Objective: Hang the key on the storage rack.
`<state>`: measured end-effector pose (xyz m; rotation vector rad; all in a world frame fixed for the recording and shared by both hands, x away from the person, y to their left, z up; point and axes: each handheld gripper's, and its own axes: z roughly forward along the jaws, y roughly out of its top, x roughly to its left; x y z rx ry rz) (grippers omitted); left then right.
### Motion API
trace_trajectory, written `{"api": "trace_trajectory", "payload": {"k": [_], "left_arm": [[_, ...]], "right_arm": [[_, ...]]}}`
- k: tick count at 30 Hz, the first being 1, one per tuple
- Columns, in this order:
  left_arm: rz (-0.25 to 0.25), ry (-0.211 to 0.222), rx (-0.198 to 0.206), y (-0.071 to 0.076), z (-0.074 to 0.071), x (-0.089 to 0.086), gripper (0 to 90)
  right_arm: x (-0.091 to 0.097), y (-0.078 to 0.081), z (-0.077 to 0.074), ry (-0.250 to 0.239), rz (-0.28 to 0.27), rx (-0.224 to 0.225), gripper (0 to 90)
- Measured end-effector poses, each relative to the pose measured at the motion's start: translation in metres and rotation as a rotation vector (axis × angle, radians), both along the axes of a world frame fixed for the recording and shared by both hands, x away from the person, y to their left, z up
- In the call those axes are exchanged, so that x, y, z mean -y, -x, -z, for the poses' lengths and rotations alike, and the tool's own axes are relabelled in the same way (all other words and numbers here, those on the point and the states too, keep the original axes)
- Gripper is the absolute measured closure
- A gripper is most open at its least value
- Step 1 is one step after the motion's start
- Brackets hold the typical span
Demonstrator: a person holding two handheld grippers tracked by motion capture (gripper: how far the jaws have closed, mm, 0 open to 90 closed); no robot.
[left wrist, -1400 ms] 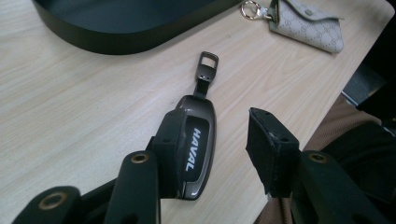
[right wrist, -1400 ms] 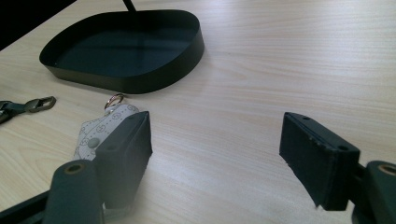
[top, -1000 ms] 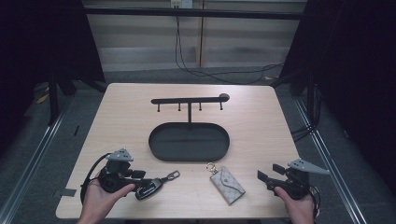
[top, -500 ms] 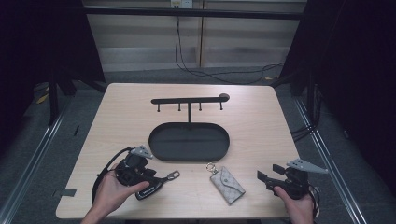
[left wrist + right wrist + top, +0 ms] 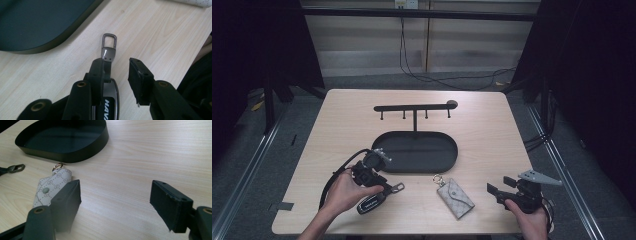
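I have a pale wooden table (image 5: 337, 125) in front of me, and near its middle sits a black oval tray (image 5: 417, 152) with a black hook rack (image 5: 414, 107) rising behind it.

The thing I am working on is the black car key fob (image 5: 374, 200), lying flat on the table just in front of the tray's left end. It is a glossy dark slab with a silver rim and white lettering on its face; I can read only the first letters. From its far end runs a short grey metal tab that ends in a small rectangular metal clasp (image 5: 109, 43), which points toward the tray and lies just short of its wall.

My left gripper (image 5: 117, 72) is right over the fob. In the left gripper view one jaw lies over the fob's neck, just where the grey tab begins, and the other stands off to the side over bare wood. The jaws have just been closing, but a plain gap remains and the pads do not clamp the fob.

My right gripper (image 5: 115, 200) rests at the table's near right corner, jaws wide and bare wood between them. A pale patterned key pouch (image 5: 51, 188) with a snap and a ring lies beside its one jaw.
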<state>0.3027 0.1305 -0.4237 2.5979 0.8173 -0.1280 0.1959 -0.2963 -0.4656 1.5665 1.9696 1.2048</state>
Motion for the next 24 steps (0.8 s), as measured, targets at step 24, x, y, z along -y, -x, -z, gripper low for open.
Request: {"api": "trace_trajectory", "payload": {"k": [24], "left_arm": [[0.104, -0.219, -0.095, -0.029, 0.028, 0.045, 59.6]], "right_arm": [[-0.001, -0.002, 0.002, 0.005, -0.013, -0.02, 24.4]]}}
